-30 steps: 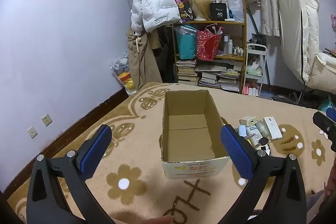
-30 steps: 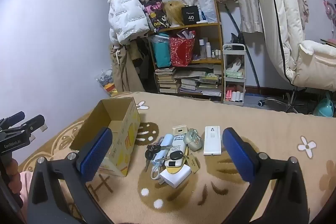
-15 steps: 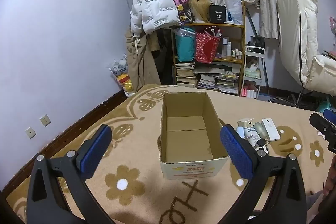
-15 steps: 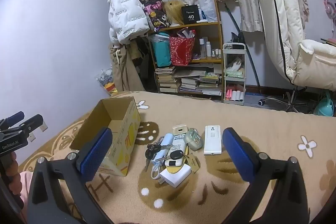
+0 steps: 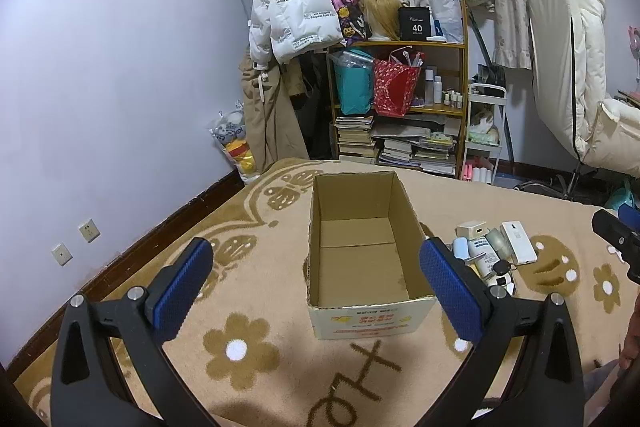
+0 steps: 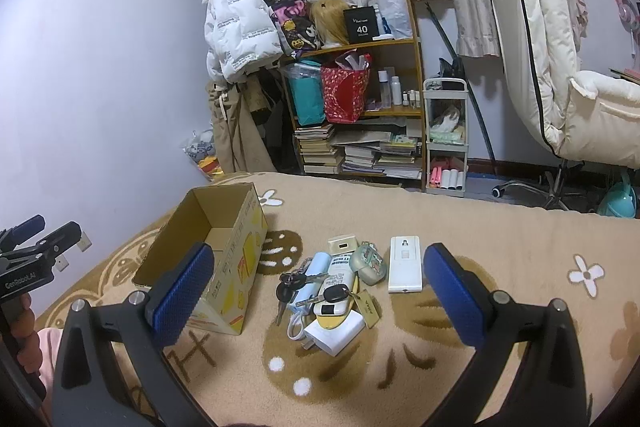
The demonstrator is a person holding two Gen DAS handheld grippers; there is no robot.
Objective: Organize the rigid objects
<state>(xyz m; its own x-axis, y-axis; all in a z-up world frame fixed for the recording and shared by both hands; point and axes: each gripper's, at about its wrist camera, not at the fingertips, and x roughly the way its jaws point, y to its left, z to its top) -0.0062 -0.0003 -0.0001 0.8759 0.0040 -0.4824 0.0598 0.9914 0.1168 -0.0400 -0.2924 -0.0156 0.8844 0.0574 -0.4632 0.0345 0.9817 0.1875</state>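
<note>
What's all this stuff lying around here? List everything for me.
cardboard box: one, brown, open and empty, on the blanket left of the pile
white remote-like slab: one, right edge of the pile
keys: a few, black-headed, on the pile
light blue tube: one, under the keys
white charger: one, nearest end of the pile
green round case: one, beside the slab
bookshelf: one, wooden, against the wall
white jacket: one, hanging
left hand-held gripper: open, facing the box
right hand-held gripper: open, facing the pile

Box left of keys
</note>
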